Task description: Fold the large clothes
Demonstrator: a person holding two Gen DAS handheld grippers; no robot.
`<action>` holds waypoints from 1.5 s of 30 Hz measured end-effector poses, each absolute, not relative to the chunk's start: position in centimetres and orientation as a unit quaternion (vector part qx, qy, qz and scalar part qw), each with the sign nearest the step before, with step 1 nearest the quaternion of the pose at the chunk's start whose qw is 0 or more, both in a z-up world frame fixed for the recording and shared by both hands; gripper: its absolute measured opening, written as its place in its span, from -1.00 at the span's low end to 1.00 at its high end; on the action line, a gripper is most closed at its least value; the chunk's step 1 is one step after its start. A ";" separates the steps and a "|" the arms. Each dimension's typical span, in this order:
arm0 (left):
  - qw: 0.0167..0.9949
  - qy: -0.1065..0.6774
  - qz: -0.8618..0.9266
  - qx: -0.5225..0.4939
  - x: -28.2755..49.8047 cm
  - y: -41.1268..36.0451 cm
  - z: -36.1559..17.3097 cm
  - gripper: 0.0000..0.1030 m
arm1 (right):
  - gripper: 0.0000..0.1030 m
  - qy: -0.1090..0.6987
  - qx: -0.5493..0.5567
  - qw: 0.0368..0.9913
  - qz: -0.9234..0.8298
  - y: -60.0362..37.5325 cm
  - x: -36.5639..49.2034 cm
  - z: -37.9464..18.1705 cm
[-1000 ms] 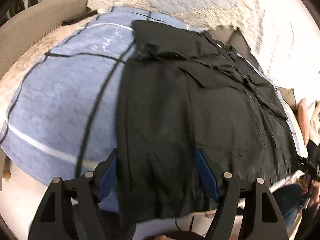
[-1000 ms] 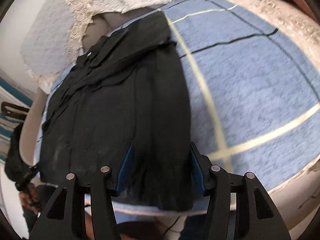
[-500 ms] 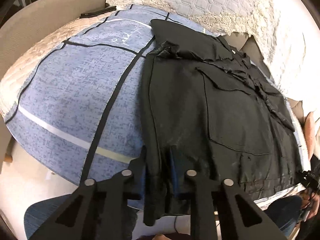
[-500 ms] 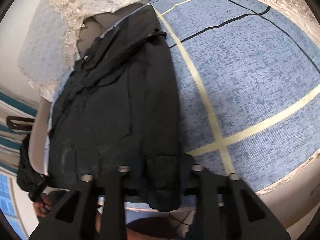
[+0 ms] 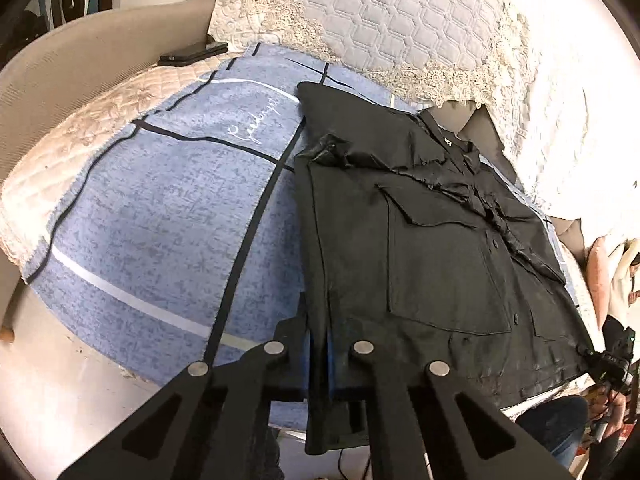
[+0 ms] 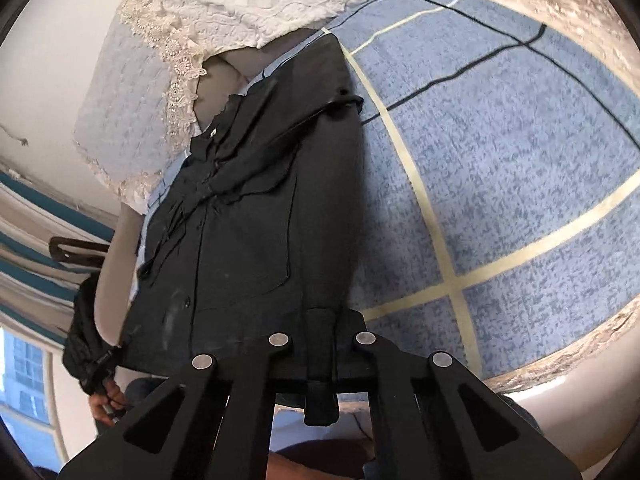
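Left wrist: both tongs (image 5: pixel 319 354) (image 6: pixel 320 350) pinch the black shirt's (image 5: pixel 432 264) hem.

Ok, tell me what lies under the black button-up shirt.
The black button-up shirt lies on a blue blanket with black and pale stripes, which shows around it. Whatever sits directly beneath the shirt is covered.

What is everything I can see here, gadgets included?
black shirt: one, black, spread flat on the blue blanket, hem toward the cameras.
blue blanket: one, blue with black and pale stripes, over the bed.
lace-edged pillow: one, white, beyond the shirt's collar.
phone: one, dark, at the bed's far edge.
left gripper: one, black, jaws closed on the shirt's hem at one corner.
right gripper: one, black, jaws closed on the hem at the other corner.
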State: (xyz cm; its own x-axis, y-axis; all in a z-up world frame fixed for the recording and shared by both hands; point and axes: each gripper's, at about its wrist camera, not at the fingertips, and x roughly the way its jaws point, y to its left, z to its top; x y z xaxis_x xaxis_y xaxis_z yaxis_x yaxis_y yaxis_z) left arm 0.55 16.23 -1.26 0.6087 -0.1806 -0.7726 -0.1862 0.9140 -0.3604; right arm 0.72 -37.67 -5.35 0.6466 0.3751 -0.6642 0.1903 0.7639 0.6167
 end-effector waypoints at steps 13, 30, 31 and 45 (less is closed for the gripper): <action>0.895 0.342 -0.028 -0.286 8.1 17.0 5.3 -0.90 | -0.92 0.319 0.358 0.869 0.121 -38.5 7.5 2.7; 0.852 0.441 0.041 -0.279 31.3 18.0 -2.9 -0.85 | -0.58 0.409 0.382 0.828 0.040 -42.9 31.2 -3.6; 0.848 0.446 0.043 -0.282 31.6 18.0 -3.1 -0.82 | -0.58 0.411 0.377 0.829 0.031 -43.0 31.5 -4.1; 0.895 0.390 0.062 -0.208 29.9 21.5 1.2 0.30 | 0.31 0.301 0.287 0.908 0.056 -44.9 27.6 0.8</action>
